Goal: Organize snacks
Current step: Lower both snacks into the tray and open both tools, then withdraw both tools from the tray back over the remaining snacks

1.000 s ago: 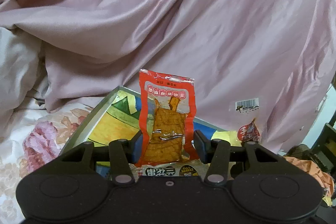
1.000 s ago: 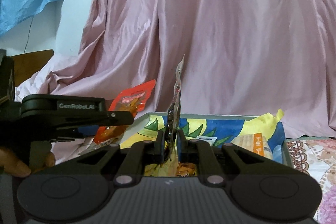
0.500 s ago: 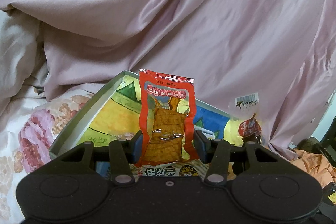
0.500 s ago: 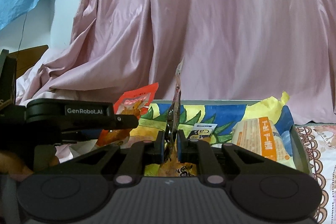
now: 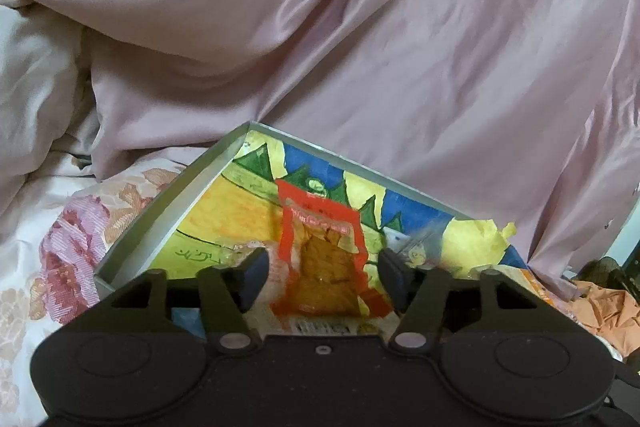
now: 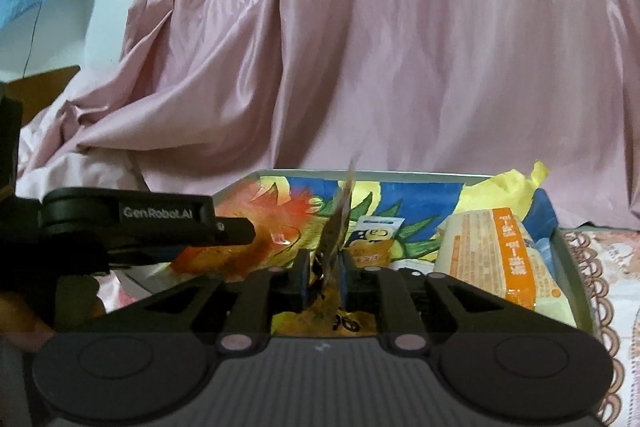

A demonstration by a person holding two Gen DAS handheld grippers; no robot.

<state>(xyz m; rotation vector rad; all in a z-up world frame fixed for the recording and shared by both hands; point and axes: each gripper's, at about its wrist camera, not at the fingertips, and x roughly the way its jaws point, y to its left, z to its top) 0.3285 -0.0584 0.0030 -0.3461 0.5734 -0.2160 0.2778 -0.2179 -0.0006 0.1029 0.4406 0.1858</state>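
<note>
A shallow box [image 5: 172,199] with a bright painted lining lies on the bed. In the left wrist view a red snack packet [image 5: 320,255] is blurred and tipped down into the box, between the spread fingers of my left gripper [image 5: 322,269], which is open. My right gripper [image 6: 323,273] is shut on a thin brown snack packet [image 6: 340,223] held edge-on and upright over the box [image 6: 440,175]. The left gripper [image 6: 160,223] reaches in from the left, with the red packet [image 6: 276,223] beside it.
Pink satin fabric [image 5: 360,47] is draped behind the box. A floral bedsheet [image 5: 60,247] lies to the left. An orange-and-white packet [image 6: 500,255], yellow paper [image 6: 516,183] and a small cartoon sachet [image 6: 372,235] lie in the box.
My left gripper has opened and the red packet has dropped from upright into the box. Both grippers have moved lower and closer over the box. The right gripper still holds its packet.
</note>
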